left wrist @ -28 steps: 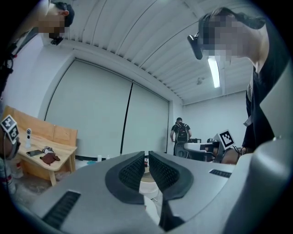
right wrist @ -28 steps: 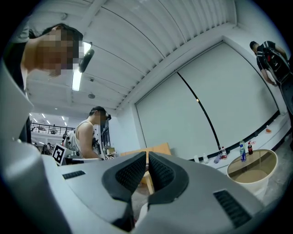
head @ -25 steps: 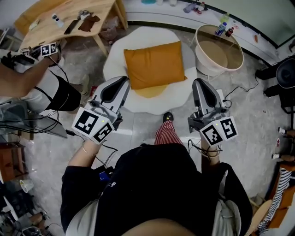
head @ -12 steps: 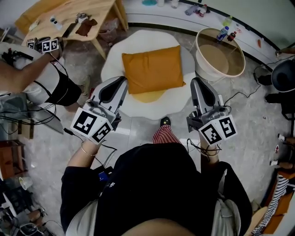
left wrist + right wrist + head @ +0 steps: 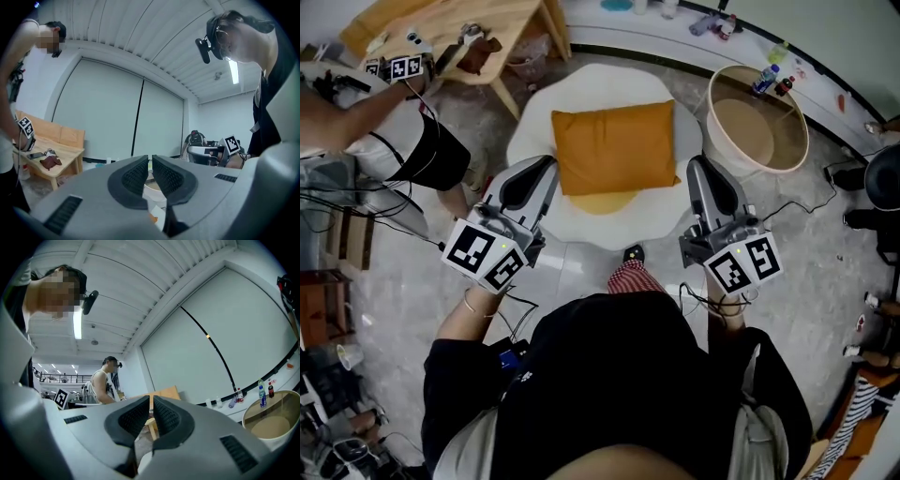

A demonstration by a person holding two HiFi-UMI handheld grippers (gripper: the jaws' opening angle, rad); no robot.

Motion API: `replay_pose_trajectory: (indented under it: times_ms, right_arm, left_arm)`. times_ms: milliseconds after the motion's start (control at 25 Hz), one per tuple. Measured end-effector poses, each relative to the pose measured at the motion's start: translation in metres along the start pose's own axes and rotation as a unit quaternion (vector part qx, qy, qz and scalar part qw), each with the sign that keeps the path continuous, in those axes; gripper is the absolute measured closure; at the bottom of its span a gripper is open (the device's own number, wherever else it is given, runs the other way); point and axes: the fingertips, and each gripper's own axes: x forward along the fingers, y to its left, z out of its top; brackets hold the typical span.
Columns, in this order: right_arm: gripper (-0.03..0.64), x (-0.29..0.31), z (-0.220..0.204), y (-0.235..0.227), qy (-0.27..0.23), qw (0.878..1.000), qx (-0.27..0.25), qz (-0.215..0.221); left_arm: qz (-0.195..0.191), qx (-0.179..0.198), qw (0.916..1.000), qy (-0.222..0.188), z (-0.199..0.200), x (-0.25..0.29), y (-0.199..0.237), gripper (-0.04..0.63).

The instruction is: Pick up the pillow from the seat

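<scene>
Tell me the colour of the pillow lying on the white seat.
The pillow is plain orange; the head view shows it best.

No word, number or brand could be read anywhere. The left marker cube (image 5: 485, 255) and right marker cube (image 5: 738, 264) bore only black-and-white square patterns. The labels on the bottles (image 5: 766, 79) beside the tub (image 5: 719, 150) were too small to read.

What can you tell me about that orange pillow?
The pillow is orange, rectangular and plump, apparently soft fabric. It lies flat on the white wavy-edged seat, covering part of a yellow patch in the seat's middle. The left gripper and right gripper, both shut, flank its near corners and seem not to touch it.
</scene>
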Motion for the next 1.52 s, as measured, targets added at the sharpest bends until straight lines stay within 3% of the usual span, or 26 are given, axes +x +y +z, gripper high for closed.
replay_pose_trajectory:
  times_ms: [840, 1320, 1520]
  right_arm:
    - [0.589, 0.021, 0.013, -0.073, 0.016, 0.999, -0.004, 0.028]
    - [0.588, 0.053, -0.005, -0.085, 0.043, 0.998, -0.004, 0.041]
    - [0.588, 0.06, -0.013, -0.081, 0.048, 0.998, -0.003, 0.035]
  left_arm:
    - [0.028, 0.012, 0.9995, 0.004, 0.005, 0.071, 0.0, 0.561]
    - [0.059, 0.007, 0.9981, 0.017, -0.007, 0.073, 0.029, 0.561]
    - [0.049, 0.017, 0.9982, 0.03, -0.014, 0.076, 0.037, 0.561]
